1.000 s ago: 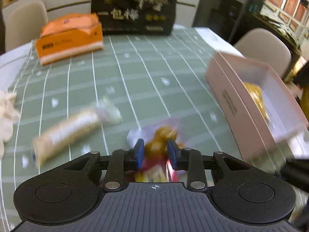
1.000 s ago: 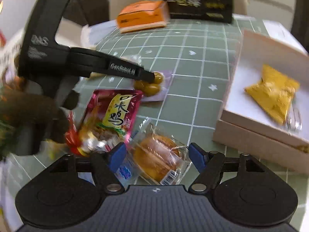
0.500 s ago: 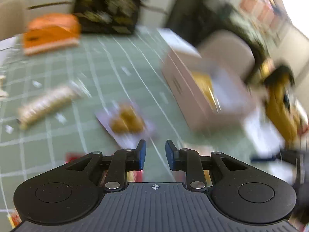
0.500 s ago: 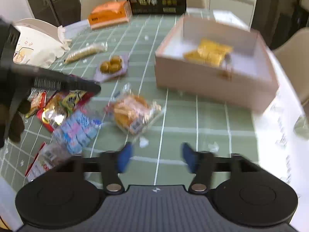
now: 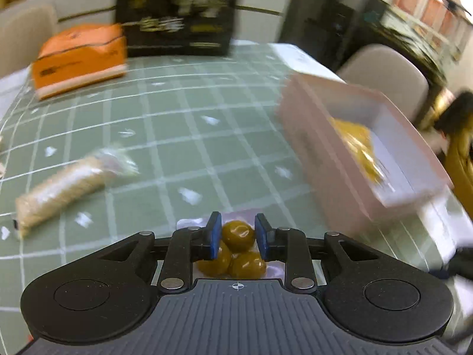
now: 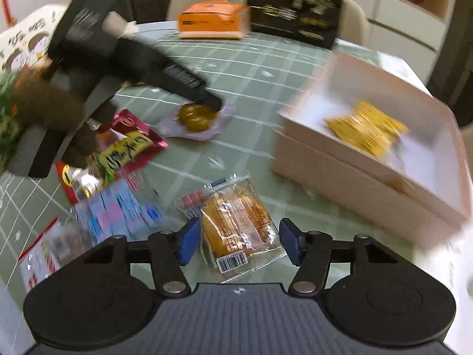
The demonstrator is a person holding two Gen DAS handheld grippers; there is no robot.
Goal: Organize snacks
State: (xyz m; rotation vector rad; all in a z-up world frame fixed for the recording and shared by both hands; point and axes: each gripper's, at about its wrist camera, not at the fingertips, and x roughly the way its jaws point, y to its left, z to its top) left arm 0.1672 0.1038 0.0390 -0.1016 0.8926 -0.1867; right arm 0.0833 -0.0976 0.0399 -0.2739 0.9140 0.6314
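My left gripper (image 5: 238,235) has its narrow-set jaws around a clear pack of brown round snacks (image 5: 238,250) lying on the green checked tablecloth; it also shows in the right wrist view (image 6: 215,103) over the same pack (image 6: 195,117). My right gripper (image 6: 238,242) is open, its fingers either side of a wrapped orange bread pack (image 6: 236,224) on the table. The pink open box (image 6: 369,183) holds a yellow snack bag (image 6: 366,127); it also shows in the left wrist view (image 5: 334,159).
A long biscuit pack (image 5: 62,189) lies at the left. An orange box (image 5: 79,59) and a black box (image 5: 177,14) stand at the table's far end. A red snack bag (image 6: 127,151), a blue packet (image 6: 118,210) and other packets lie front left.
My left gripper has come down over the brown round snack pack after swinging away. My right gripper has dropped back over the bread pack, still open.
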